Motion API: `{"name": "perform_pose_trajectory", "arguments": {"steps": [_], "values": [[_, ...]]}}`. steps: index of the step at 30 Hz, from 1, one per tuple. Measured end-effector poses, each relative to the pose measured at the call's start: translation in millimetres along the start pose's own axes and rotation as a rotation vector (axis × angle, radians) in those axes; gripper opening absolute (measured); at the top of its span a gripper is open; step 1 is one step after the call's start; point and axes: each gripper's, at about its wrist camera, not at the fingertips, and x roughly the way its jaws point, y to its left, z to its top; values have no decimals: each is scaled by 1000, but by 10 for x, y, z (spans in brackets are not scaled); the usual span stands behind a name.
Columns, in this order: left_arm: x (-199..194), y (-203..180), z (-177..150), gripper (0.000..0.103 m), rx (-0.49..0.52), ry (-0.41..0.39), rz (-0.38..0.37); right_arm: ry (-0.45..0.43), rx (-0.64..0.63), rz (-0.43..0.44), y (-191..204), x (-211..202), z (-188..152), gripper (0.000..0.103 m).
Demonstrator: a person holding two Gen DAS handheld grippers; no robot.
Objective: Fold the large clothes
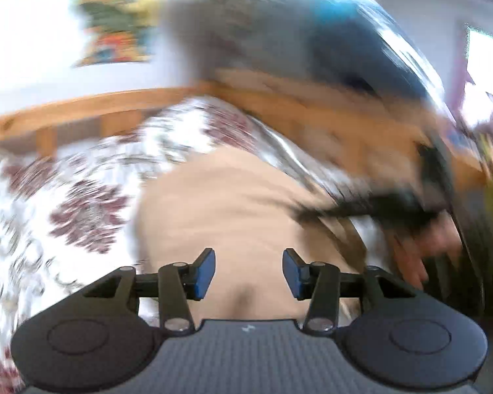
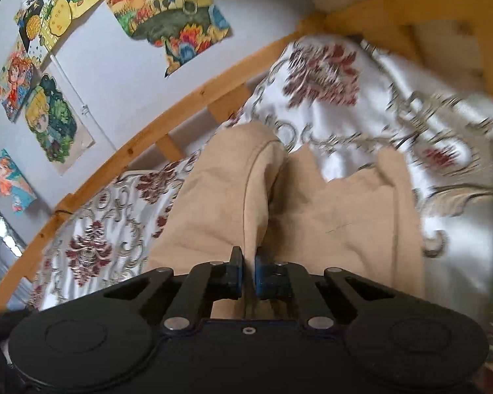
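Observation:
A large beige garment (image 2: 338, 216) lies on a bed with a floral white and maroon cover (image 2: 345, 75). My right gripper (image 2: 249, 275) is shut on a raised fold of the beige garment, which hangs up between its fingers. In the blurred left wrist view, the same beige garment (image 1: 226, 203) lies under my left gripper (image 1: 249, 272), which is open and empty just above the cloth. The other gripper and the person's hand (image 1: 410, 216) show blurred at the right of the left wrist view.
A wooden bed rail (image 2: 167, 121) runs along the far side of the bed against a white wall with several colourful cartoon posters (image 2: 174, 16). A wooden headboard (image 2: 410, 16) stands at the upper right. The person's blurred body (image 1: 295, 32) fills the top of the left wrist view.

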Motion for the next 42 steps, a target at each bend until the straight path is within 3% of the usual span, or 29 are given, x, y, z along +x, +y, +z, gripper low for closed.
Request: {"name": "perform_pose_trajectory", "arguments": {"steps": [2, 6, 12, 16, 20, 23, 24, 26, 29, 33, 36, 42], "values": [[131, 202, 97, 53, -85, 37, 33, -16, -43, -62, 25, -101, -16, 5], [719, 352, 109, 53, -107, 226, 65, -28, -216, -227, 125, -94, -79, 6], [1078, 304, 44, 52, -76, 284, 78, -3, -291, -342, 77, 104, -189, 9], [1141, 159, -29, 52, 14, 278, 104, -9, -365, -409, 99, 190, -237, 12], [1119, 156, -53, 50, -4, 262, 119, -40, -281, -396, 110, 93, -162, 14], [1111, 243, -60, 50, -16, 276, 97, -184, -386, -354, 398, -48, -57, 29], [1117, 270, -53, 50, -22, 283, 85, -196, -421, -339, 478, 4, -9, 36], [1144, 315, -32, 50, -44, 300, 68, -164, -464, -290, 621, 223, 118, 35], [1158, 306, -35, 50, -30, 300, 65, -130, -585, -285, 768, 618, 254, 35], [1170, 344, -67, 50, -51, 294, 53, 48, -600, -337, 623, 1200, 227, 34], [1187, 415, -76, 51, -98, 301, 33, 15, -551, -349, 471, 1282, 54, 34], [1200, 365, -42, 53, -58, 300, 56, -21, -491, -322, 329, 1244, -3, 34]]}}
